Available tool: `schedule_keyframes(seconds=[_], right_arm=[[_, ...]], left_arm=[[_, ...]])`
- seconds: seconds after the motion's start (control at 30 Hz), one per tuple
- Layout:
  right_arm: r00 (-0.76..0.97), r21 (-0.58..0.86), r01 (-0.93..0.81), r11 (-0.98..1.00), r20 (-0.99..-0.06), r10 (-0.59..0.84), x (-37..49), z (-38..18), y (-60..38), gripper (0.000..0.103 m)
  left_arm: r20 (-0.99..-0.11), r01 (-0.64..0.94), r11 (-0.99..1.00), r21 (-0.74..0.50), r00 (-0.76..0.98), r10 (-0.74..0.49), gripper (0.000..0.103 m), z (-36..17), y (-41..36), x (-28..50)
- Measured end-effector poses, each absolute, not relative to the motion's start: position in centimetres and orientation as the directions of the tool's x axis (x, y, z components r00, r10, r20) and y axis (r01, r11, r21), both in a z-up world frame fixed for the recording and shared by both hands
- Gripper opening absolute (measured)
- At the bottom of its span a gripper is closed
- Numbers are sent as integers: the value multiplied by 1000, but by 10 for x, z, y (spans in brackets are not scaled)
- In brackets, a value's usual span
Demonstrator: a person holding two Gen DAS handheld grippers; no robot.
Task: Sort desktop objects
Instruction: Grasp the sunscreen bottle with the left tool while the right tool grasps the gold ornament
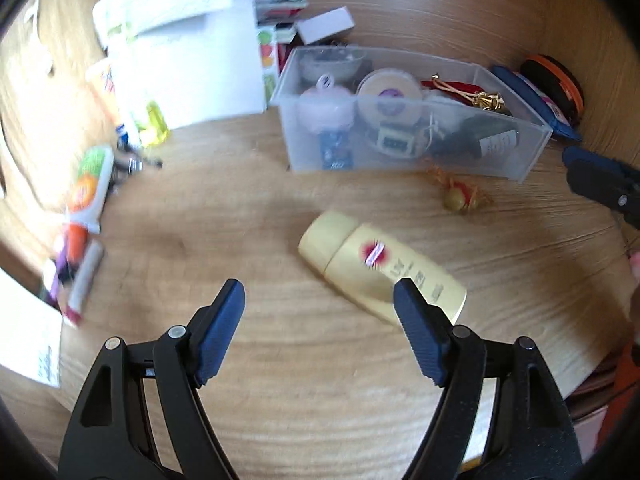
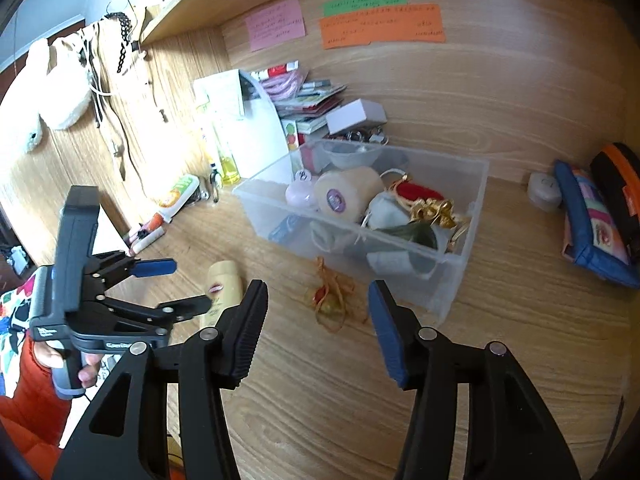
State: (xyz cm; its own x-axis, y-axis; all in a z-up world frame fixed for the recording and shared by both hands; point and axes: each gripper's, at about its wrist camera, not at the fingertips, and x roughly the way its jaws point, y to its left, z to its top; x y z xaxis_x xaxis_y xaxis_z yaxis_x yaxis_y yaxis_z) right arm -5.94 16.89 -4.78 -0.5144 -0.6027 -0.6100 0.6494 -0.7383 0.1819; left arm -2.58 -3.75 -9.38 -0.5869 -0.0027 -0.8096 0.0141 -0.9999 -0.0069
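Observation:
A clear plastic bin (image 1: 520, 160) (image 2: 448, 280) full of small items stands on the wooden desk. A yellow bottle (image 1: 360, 264) (image 2: 224, 284) lies on its side in front of it. A small gold and red trinket (image 1: 456, 196) (image 2: 330, 300) lies next to the bin's front wall. My left gripper (image 1: 320, 288) (image 2: 180, 284) is open and empty, just above the bottle. My right gripper (image 2: 318, 292) is open and empty, with the trinket between its fingers' line of sight; it also shows at the right edge of the left wrist view (image 1: 600, 184).
Tubes and pens (image 1: 86, 204) (image 2: 176, 196) lie at the left. White papers and boxes (image 1: 188, 52) (image 2: 248, 124) stand behind the bin. A blue pouch (image 2: 592, 224) (image 1: 532, 96) and an orange-black case (image 2: 620, 184) (image 1: 556, 80) lie at the right. Sticky notes (image 2: 380, 24) hang on the back panel.

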Motion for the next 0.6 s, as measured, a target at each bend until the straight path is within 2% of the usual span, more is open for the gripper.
schedule_keyframes(seconds=[0.17, 0.27, 0.47, 0.57, 0.6], right_arm=[[-500, 193, 646, -739, -624, -600, -58, -56, 163, 50], [-491, 203, 642, -739, -632, -600, -58, -60, 162, 51], [-492, 165, 644, -747, -658, -569, -57, -65, 160, 51], [-492, 137, 643, -754, -680, -543, -59, -71, 156, 51], [-489, 132, 645, -753, -685, -539, -60, -73, 155, 51]], left_arm=[[-819, 3, -982, -189, -552, 155, 77, -97, -42, -28], [-815, -2, -974, -227, -547, 191, 77, -99, -30, -32], [-830, -45, -978, -203, -522, 196, 77, -107, -10, -54], [-828, -79, -988, -133, -539, 155, 73, -108, 0, -58], [-827, -105, -987, -118, -541, 156, 68, -108, 3, -58]])
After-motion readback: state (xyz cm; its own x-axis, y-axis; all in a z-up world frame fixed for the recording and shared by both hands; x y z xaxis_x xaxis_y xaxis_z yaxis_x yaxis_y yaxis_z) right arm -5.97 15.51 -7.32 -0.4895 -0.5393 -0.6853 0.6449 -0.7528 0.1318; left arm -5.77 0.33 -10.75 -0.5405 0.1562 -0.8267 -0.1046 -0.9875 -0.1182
